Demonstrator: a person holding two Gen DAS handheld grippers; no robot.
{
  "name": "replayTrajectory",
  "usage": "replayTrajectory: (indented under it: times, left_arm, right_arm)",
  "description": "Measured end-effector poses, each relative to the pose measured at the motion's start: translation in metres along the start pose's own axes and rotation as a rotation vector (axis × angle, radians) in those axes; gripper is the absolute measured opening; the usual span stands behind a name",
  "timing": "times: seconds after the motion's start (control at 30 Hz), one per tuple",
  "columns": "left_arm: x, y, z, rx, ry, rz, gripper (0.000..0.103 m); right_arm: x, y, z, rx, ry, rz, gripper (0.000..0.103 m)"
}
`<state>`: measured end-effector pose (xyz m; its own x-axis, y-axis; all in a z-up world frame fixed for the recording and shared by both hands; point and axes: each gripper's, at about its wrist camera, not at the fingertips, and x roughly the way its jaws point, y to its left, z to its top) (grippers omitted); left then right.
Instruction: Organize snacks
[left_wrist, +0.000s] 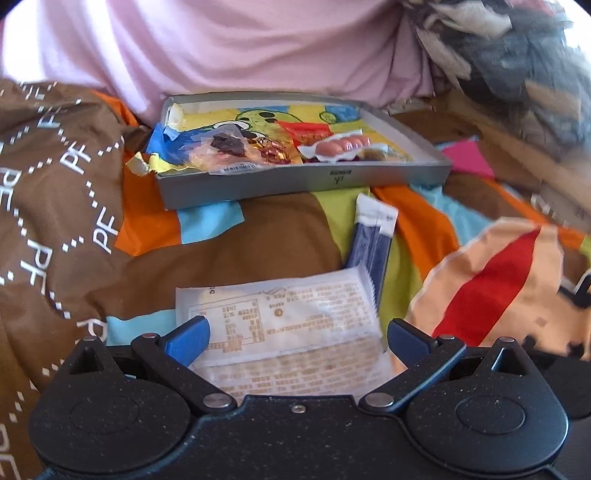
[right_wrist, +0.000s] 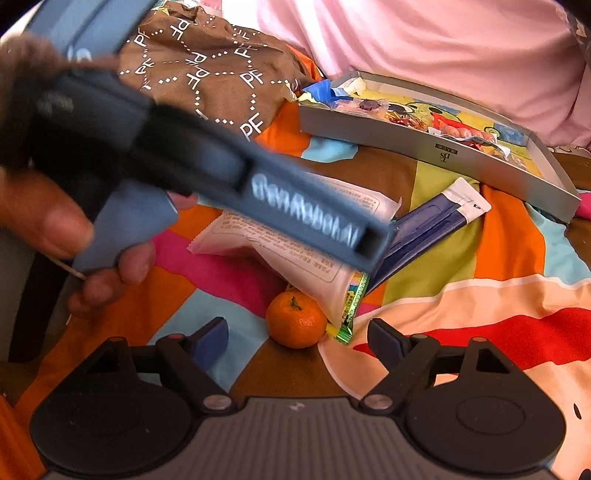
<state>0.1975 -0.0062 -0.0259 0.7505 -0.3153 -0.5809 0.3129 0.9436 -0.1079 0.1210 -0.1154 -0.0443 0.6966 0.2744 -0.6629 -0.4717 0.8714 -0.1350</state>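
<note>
In the left wrist view my left gripper is open, its blue pads on either side of a white snack packet lying print-up on the bedspread. A dark blue stick pack lies just beyond it. Further back a shallow grey box holds several wrapped snacks. In the right wrist view my right gripper is open and empty, hovering just short of a mandarin orange. The white packet covers a green wrapper beside the orange. The left tool's body crosses above it.
A hand holds the left tool at the left. A brown patterned bag lies left of the box and a pink cloth behind it. The surface is a soft, rumpled multicoloured bedspread.
</note>
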Motion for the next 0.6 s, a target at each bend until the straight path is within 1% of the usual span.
replayTrajectory:
  times: [0.07,0.2,0.3,0.37,0.47,0.6]
  left_arm:
    - [0.002,-0.002,-0.001,0.041,0.001,0.010,0.102]
    - [0.004,-0.003,0.000,0.069,0.021,0.026,0.102]
    - [0.002,0.000,0.000,0.059,0.024,0.045,0.102]
    - [0.002,0.002,-0.001,0.050,0.026,0.043,0.102]
    - [0.004,0.003,-0.002,0.053,0.039,0.042,0.102]
    - [0.006,0.008,-0.002,0.019,0.053,0.032,0.102]
  right_arm:
    - [0.000,0.000,0.000,0.000,-0.001,-0.001,0.084]
    - [0.001,0.000,0.001,0.002,-0.004,-0.004,0.080]
    - [0.001,0.000,0.001,0.008,-0.007,0.000,0.075]
    - [0.001,0.000,0.001,0.012,-0.008,0.000,0.070]
    - [0.002,-0.001,0.001,0.014,-0.010,0.003,0.068]
    - [0.002,-0.002,0.001,0.014,-0.012,0.004,0.068]
